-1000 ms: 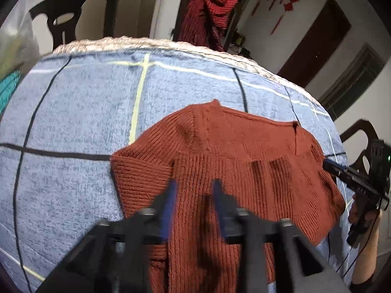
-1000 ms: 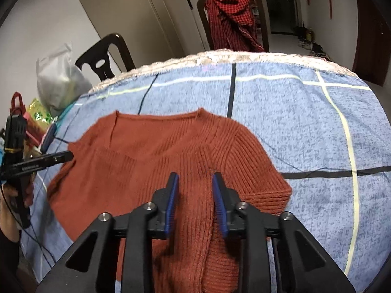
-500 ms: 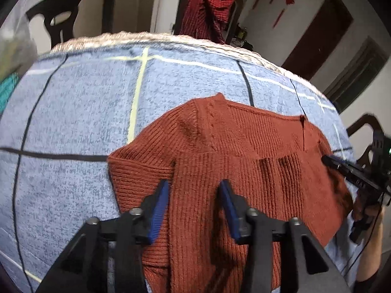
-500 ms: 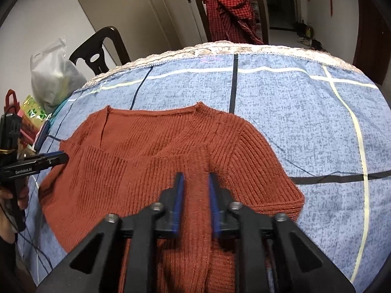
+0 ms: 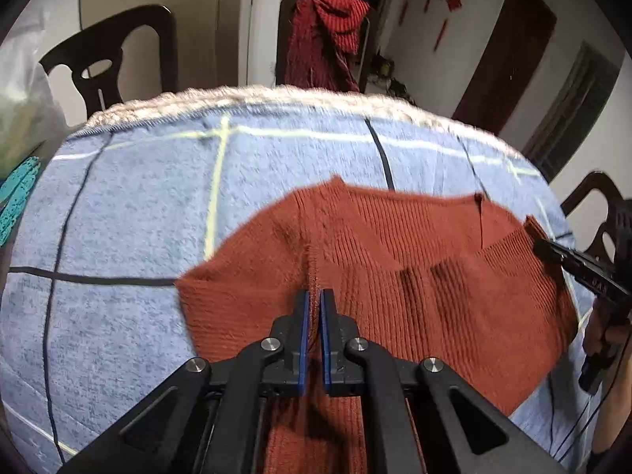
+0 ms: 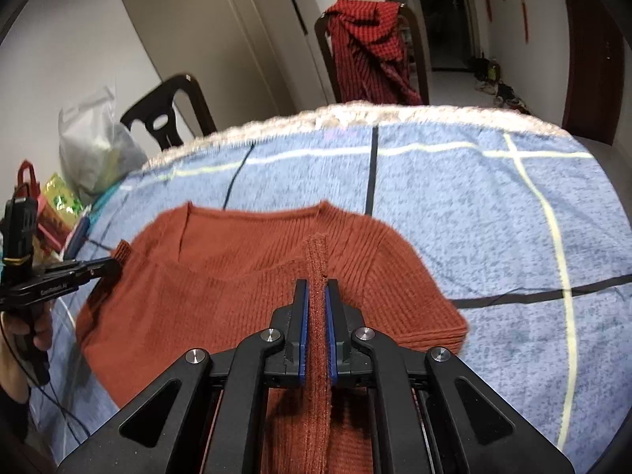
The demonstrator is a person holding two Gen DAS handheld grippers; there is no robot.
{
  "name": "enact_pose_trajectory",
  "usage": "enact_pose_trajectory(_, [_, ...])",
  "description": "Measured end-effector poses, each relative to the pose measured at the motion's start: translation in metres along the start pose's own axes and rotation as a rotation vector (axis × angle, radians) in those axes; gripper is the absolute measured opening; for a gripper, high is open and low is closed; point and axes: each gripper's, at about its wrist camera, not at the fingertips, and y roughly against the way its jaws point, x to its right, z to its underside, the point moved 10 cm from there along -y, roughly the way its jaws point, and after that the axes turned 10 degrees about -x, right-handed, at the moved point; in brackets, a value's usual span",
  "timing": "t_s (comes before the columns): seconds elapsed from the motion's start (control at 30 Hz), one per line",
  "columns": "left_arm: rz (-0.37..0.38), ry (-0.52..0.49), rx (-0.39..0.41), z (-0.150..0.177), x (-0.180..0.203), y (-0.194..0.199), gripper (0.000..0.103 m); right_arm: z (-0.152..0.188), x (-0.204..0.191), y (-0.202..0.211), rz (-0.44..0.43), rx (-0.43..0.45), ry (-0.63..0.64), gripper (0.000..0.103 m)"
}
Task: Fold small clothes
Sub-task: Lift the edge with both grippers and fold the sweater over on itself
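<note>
A rust-red ribbed knit sweater [image 5: 414, 260] lies flat on the blue checked tablecloth [image 5: 138, 205], neckline toward the far side; it also shows in the right wrist view [image 6: 221, 276]. My left gripper [image 5: 311, 296] is shut on a pinched ridge of the sweater near its left sleeve. My right gripper [image 6: 316, 288] is shut on a raised fold of the sweater near its right sleeve. Each gripper shows from the side in the other's view, the right [image 5: 572, 264] and the left [image 6: 98, 268].
A chair draped with a red checked cloth [image 5: 324, 39] stands behind the table, a dark chair [image 5: 110, 67] at the far left. A plastic bag [image 6: 94, 146] and packets [image 6: 59, 201] sit at the table's left edge. The tablecloth's fringed far edge [image 6: 355, 116] curves across.
Both grippers went from open over the sweater to shut, each pinching up a ridge of knit. The cameras have risen a little, showing more of the room.
</note>
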Motion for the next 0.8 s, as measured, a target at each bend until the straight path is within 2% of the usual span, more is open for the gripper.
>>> enact_pose_trajectory(0.27, [0.042, 0.057, 0.096, -0.03, -0.005, 0.028, 0.007, -0.022, 0.0, 0.029, 0.026, 0.087, -0.019, 0.007])
enact_pose_trajectory(0.47, [0.021, 0.07, 0.141, -0.055, -0.005, 0.032, 0.007, -0.044, -0.001, 0.026, 0.078, 0.099, -0.016, 0.007])
enact_pose_trajectory(0.6, [0.002, 0.094, 0.108, -0.054, -0.012, 0.011, 0.007, -0.048, 0.011, 0.012, 0.079, 0.082, -0.068, 0.007])
enact_pose_trajectory(0.73, [-0.024, 0.114, 0.047, -0.041, -0.021, -0.018, 0.007, -0.035, 0.023, -0.015, 0.115, 0.014, -0.094, 0.007])
enact_pose_trajectory(0.8, [-0.042, 0.115, 0.049, -0.038, -0.025, -0.024, 0.007, -0.029, 0.026, -0.024, 0.137, -0.001, -0.088, 0.007])
